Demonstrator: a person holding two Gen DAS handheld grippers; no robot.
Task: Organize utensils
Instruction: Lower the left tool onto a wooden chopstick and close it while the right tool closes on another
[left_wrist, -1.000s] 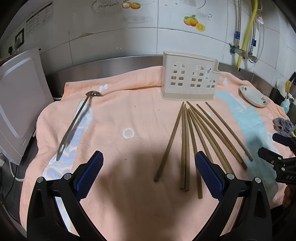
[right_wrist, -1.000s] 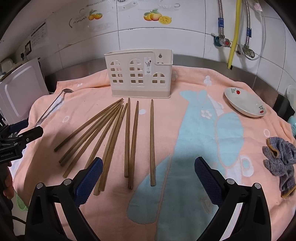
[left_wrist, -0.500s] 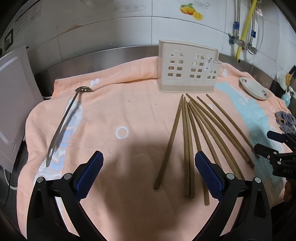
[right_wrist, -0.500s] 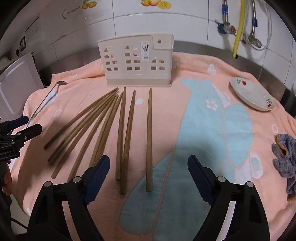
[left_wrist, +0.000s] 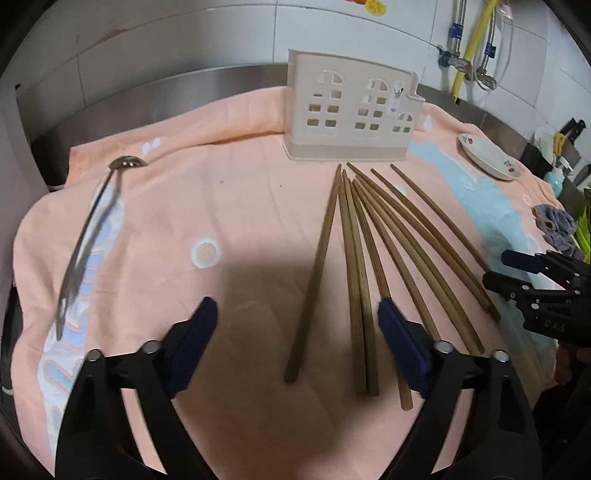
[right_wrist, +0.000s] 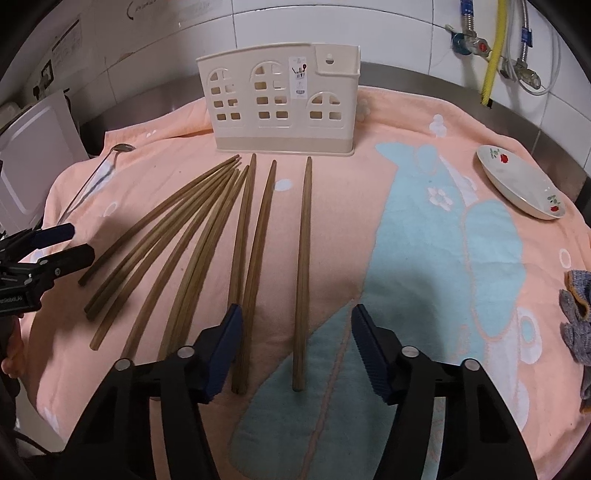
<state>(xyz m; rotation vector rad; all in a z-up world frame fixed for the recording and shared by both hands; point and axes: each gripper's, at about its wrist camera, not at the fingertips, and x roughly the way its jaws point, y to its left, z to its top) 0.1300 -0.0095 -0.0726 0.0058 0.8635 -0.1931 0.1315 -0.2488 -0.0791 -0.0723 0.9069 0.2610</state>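
Several brown wooden chopsticks lie fanned out on the peach towel, tips toward a cream utensil holder at the back. They also show in the right wrist view, below the holder. A metal spoon lies at the left. My left gripper is open, low over the near end of the leftmost chopstick. My right gripper is open, astride the near end of the rightmost chopstick.
A white saucer sits at the right and a grey cloth at the right edge. A white board leans at the left. Pipes and a yellow hose hang on the tiled wall.
Both grippers have moved forward and down toward the chopsticks. Both sets of jaws have narrowed but stay open.
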